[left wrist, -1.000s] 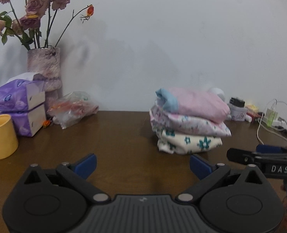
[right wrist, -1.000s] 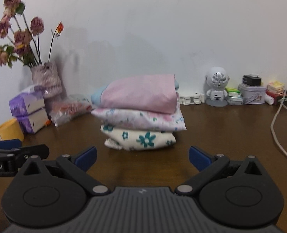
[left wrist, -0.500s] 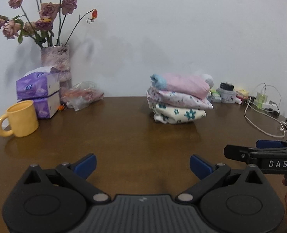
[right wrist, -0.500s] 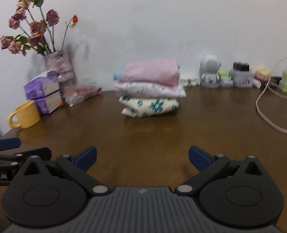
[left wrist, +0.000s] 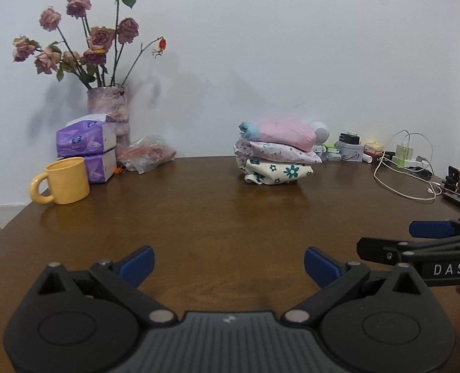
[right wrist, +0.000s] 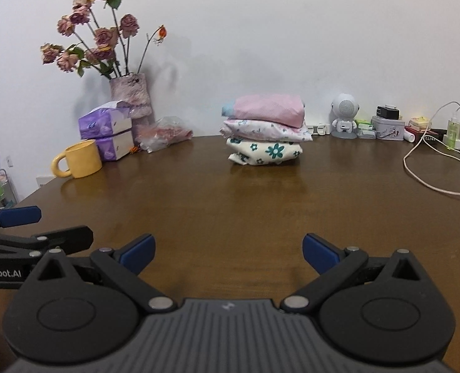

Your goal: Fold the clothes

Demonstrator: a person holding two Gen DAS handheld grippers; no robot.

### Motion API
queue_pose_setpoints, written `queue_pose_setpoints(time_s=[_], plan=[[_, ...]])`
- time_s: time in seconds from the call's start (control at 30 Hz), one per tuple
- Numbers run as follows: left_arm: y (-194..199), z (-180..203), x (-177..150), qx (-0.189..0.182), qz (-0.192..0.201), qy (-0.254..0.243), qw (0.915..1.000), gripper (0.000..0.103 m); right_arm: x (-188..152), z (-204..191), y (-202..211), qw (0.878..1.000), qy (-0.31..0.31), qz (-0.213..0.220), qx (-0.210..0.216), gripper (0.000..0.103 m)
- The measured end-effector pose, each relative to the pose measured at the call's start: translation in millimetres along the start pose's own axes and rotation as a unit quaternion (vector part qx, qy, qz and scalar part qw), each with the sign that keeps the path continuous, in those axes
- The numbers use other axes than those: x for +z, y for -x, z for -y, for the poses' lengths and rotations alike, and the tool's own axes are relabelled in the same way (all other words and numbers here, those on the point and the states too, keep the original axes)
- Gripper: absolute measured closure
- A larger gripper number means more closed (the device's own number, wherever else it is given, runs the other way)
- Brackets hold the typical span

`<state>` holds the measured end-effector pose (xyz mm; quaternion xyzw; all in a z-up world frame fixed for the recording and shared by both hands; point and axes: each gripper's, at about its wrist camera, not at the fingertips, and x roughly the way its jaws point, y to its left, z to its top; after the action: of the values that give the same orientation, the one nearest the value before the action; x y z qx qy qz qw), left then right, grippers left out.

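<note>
A stack of three folded clothes [left wrist: 276,155] [right wrist: 265,133] stands at the far side of the brown table [left wrist: 214,217] [right wrist: 261,205]: pink on top, a small floral print in the middle, cream with teal flowers at the bottom. My left gripper [left wrist: 228,262] hovers open and empty over the near table, far from the stack. My right gripper [right wrist: 228,250] is likewise open and empty. Each gripper shows at the edge of the other's view: the right gripper [left wrist: 429,242] on the right, the left gripper [right wrist: 21,227] on the left.
At the back left stand a yellow mug [left wrist: 63,180] [right wrist: 79,158], purple tissue boxes [left wrist: 87,149] [right wrist: 108,133], a vase of dried roses [left wrist: 108,105] [right wrist: 130,99] and a plastic bag [left wrist: 146,155]. At the back right are a white robot figure [right wrist: 343,116], small boxes and a white cable [right wrist: 432,168] [left wrist: 401,183].
Both grippers have pulled back from the stack towards the near side of the table, so the clothes look smaller and farther. The jaws have stayed open.
</note>
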<state>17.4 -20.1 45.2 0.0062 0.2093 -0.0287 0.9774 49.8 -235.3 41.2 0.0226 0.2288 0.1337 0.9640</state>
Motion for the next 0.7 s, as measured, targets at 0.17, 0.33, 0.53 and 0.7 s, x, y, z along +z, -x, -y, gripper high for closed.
queue_pose_setpoints(time_s=[0.17,0.33,0.53,0.7], plan=[[19,-8,-17,-0.002,-0.007,0.013,0.9999,0.0,-14,-9,19,1.0,-0.004,0.004,-0.004,0.0],[29,-14,-35,0.0,-0.016,0.023,0.9996,0.0,-26,-15,30,1.0,-0.004,0.009,-0.018,0.0],[33,-17,-49,-0.002,-0.018,0.031,0.9993,0.0,-40,-22,34,1.0,0.004,0.015,-0.013,0.0],[27,-22,-51,0.005,-0.025,0.044,0.9987,0.0,-45,-24,32,0.999,0.012,0.027,-0.011,0.0]])
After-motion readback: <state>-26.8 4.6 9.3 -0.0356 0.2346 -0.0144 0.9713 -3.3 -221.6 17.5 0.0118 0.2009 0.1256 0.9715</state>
